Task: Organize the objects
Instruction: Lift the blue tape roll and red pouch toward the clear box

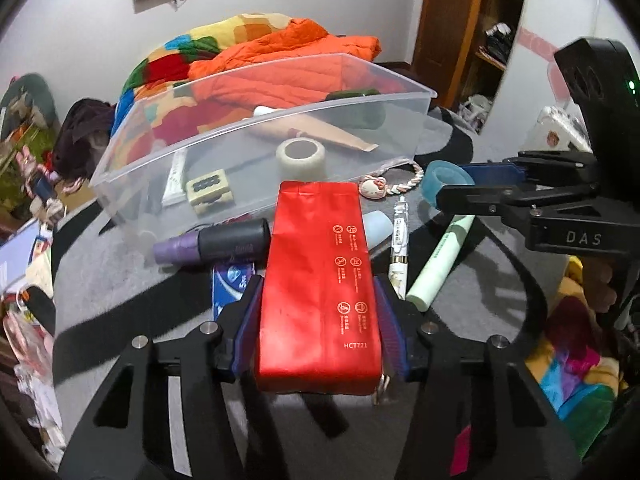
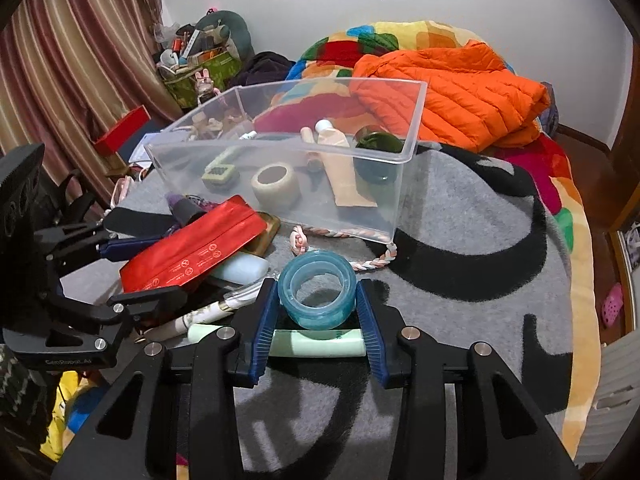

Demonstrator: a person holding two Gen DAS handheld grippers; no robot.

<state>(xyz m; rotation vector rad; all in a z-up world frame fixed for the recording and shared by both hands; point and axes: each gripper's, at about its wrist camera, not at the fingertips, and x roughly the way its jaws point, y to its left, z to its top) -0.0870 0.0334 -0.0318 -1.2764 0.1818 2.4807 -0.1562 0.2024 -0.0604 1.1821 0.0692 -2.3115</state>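
Gripping two items beside the bin

Left gripper (image 1: 318, 300) jaws pinch the red foil pouch (image 1: 320, 280); right gripper (image 2: 318, 306) jaws clamp the blue tape roll (image 2: 317, 294), both on the grey blanket (image 2: 460, 260) near the clear plastic bin (image 2: 408, 152). The slick pouch might slip; the round roll could pop free when lifted.

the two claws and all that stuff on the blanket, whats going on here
A person is tidying loose items into the clear plastic bin, one claw in each hand. The left claw is closed around a red foil pouch, and the right claw grips a blue tape roll. Both items sit low over the grey blanket. A pale tape roll and a tube lie in the bin.
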